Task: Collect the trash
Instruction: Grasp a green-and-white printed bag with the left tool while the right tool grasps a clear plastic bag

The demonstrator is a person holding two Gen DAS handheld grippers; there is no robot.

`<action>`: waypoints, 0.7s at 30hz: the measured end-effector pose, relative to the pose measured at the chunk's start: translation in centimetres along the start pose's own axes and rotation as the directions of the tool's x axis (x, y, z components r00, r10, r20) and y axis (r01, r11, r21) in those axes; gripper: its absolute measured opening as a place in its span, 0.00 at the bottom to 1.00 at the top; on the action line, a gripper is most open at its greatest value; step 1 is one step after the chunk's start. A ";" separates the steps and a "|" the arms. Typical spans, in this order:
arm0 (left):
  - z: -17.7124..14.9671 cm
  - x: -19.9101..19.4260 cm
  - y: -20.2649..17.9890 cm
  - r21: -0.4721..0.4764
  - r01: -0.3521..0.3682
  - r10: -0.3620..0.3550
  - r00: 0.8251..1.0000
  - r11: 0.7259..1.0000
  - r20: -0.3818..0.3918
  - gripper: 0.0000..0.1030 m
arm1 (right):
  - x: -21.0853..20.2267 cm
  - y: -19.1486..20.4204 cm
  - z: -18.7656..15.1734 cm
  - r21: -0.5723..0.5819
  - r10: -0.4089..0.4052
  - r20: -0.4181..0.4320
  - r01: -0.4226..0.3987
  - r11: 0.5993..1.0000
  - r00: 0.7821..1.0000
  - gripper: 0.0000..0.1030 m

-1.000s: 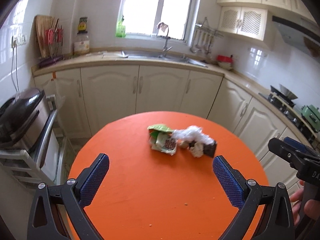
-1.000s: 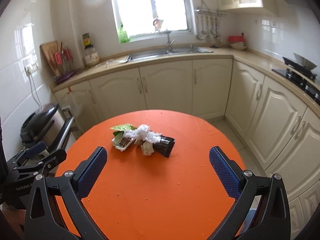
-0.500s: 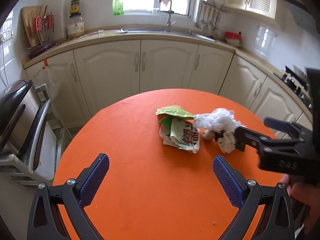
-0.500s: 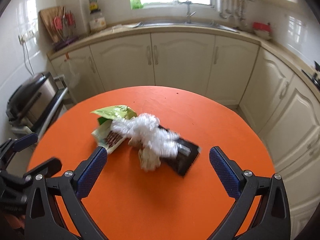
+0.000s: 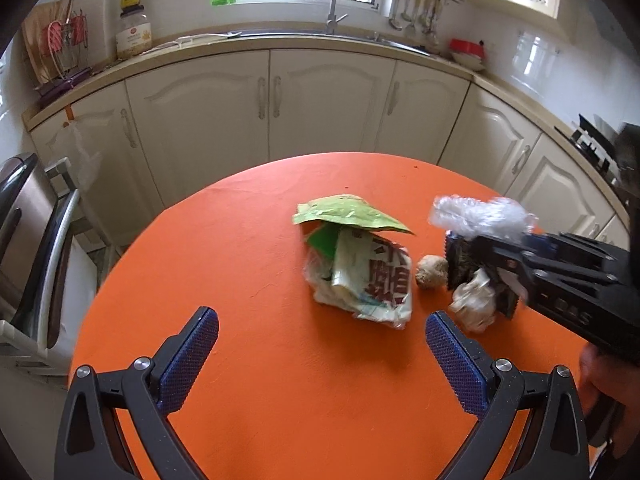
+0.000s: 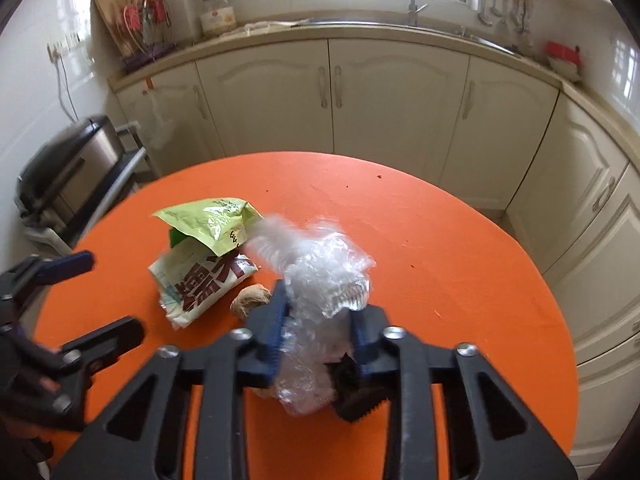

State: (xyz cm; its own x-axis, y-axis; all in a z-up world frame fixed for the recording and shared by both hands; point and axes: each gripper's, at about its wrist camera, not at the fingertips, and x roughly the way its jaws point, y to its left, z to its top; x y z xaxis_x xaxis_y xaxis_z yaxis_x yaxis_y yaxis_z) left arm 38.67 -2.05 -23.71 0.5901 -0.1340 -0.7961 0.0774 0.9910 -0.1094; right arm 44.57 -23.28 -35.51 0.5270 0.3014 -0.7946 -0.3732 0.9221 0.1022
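Observation:
A heap of trash lies on the round orange table [image 5: 248, 360]. My right gripper [image 6: 320, 320] is shut on a crumpled clear plastic wrap [image 6: 320, 272] with a black wrapper [image 6: 352, 392] under it; it shows from the side in the left wrist view [image 5: 480, 256], where the wrap [image 5: 476, 216] sticks up. A green bag [image 5: 348, 212] lies over a white printed bag [image 5: 368, 276], left of a small brown ball [image 5: 431, 271] and a white paper wad [image 5: 474, 304]. My left gripper [image 5: 320, 356] is open and empty, just short of the printed bag.
Cream kitchen cabinets [image 5: 272, 96] and a counter with a sink [image 5: 332, 32] run behind the table. A steel appliance on a rack [image 5: 28, 232] stands at the left. A stove [image 5: 596, 144] is at the right.
My right gripper moved in and closed on the clear plastic wrap and black wrapper. My left gripper came closer to the bags and stayed open.

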 end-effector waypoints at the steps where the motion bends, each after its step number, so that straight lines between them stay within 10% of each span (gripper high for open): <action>1: 0.0 0.4 -0.1 0.002 0.001 -0.001 1.000 1.000 -0.003 0.99 | -0.4 -0.2 -0.2 0.002 -0.002 0.007 0.002 1.000 1.000 0.26; 12: 4.6 9.2 -2.7 0.033 -0.039 0.041 0.998 0.999 -0.055 0.96 | -4.1 -1.3 -1.7 0.064 0.023 0.067 -0.027 0.998 0.998 0.25; 16: 5.6 10.9 -2.4 0.030 -0.015 0.016 0.999 0.999 -0.044 0.65 | -5.0 -1.3 -1.9 0.069 0.019 0.080 -0.025 0.997 0.997 0.25; 21: 5.9 11.6 -1.4 -0.004 0.040 -0.040 0.998 0.999 -0.038 0.65 | -6.4 -1.2 -2.6 0.081 0.020 0.092 -0.028 0.996 0.996 0.25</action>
State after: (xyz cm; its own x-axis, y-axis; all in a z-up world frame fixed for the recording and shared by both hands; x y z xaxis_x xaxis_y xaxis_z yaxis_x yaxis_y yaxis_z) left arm 50.15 -5.00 -29.22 0.5555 -0.1733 -0.8132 0.0979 0.9849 -0.1430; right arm 39.69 -26.97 -32.16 0.5877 0.3409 -0.7338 -0.3248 0.9300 0.1720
